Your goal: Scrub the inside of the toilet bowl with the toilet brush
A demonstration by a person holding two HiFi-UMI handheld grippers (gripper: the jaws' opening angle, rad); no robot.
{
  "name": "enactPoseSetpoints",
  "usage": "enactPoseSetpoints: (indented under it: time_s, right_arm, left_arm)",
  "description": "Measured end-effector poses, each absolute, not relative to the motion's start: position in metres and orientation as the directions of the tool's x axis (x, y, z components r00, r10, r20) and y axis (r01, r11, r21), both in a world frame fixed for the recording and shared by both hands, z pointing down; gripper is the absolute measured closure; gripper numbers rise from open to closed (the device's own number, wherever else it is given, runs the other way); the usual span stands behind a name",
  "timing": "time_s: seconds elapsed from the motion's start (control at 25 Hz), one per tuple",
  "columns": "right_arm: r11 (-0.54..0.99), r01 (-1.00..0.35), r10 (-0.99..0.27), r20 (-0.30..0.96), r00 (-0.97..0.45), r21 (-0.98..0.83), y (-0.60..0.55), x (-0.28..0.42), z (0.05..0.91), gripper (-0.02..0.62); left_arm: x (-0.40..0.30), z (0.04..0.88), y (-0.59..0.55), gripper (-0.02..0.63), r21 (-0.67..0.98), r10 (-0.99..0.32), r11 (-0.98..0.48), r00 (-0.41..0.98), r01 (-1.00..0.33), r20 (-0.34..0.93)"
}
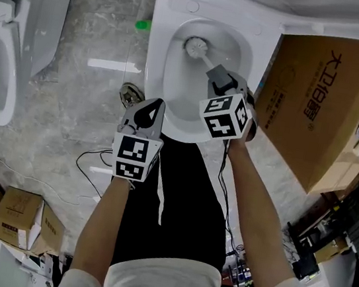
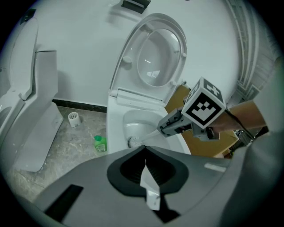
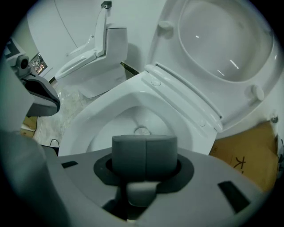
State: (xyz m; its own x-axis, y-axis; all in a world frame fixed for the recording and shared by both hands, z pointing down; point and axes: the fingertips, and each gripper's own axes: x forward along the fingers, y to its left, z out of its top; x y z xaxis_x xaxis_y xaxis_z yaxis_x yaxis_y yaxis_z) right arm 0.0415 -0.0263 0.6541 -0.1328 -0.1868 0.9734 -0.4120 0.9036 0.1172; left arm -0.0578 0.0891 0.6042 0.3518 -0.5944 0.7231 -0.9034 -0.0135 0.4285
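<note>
Head view: grey marble floor (image 1: 88, 86) is seen. The toilet brush (image 1: 197, 47) head is sunk in the toilet bowl (image 1: 156, 69), its handle clamped by the right gripper (image 1: 217, 78).
Left gripper view: the left gripper (image 2: 145, 162) is pressed shut, with nothing held.
Right gripper view: the handle is hidden behind the pads.

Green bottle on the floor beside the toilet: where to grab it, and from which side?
The green bottle stands upright, so probably clamp its body just below the cap, jaws level, coming in from the open floor side. The toilet sits close on its other side and leaves little room there.
</note>
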Motion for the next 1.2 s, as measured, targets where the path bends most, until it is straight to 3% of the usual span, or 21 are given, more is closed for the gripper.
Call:
enactPoseSetpoints:
  time_s: [0.56,1.2]
  right_arm:
    - [0.883,-0.457,-0.182,0.976,-0.120,0.108,-0.046,0.074,0.664,0.449]
    - [0.838,-0.542,-0.163,0.979,-0.123,0.071,-0.006,0.113,0.658,0.449]
  left_arm:
    - [-0.038,0.613,0.079,0.595,0.427,-0.567,-0.039,0.372,-0.903,0.735]
    - [-0.015,0.611,0.056,0.595,0.410,-0.504,-0.200,0.452,-0.890,0.736]
